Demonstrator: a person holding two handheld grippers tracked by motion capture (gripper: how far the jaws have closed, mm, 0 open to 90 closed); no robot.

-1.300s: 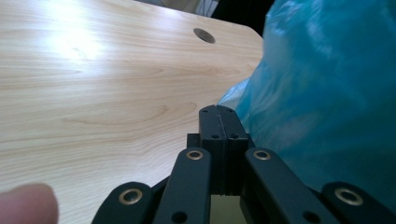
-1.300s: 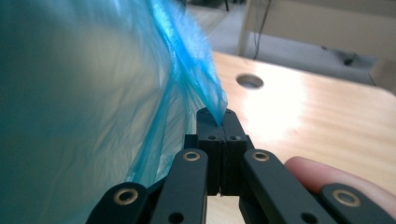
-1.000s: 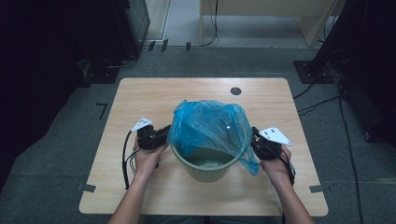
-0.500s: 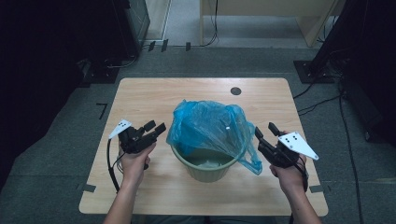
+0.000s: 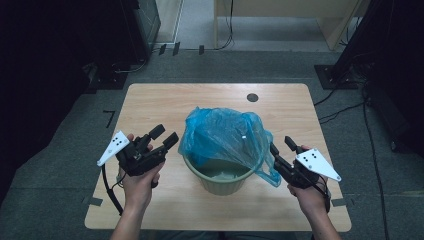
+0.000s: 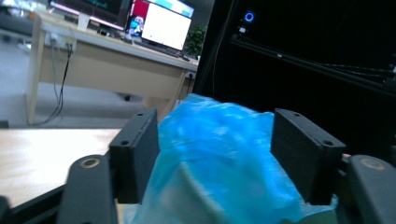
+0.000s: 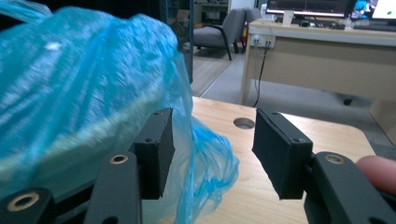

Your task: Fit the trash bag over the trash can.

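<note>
From the high view, a green bucket (image 5: pixel 218 176) stands mid-counter (image 5: pixel 150 100) with a blue bag (image 5: pixel 225 137) bunched over its rim. The left gripper (image 5: pixel 161 138) is left of the bucket and the right gripper (image 5: pixel 281 148) right of it; both have just been opening and hold nothing.

In the left gripper view, the bag (image 6: pixel 224 154) lies beyond the parted jaws.

In the right gripper view, bag film (image 7: pixel 201 154) hangs beside the left jaw, unpinched. To seat the liner well, I would re-grip low at the hem and pull evenly down on both sides.
</note>
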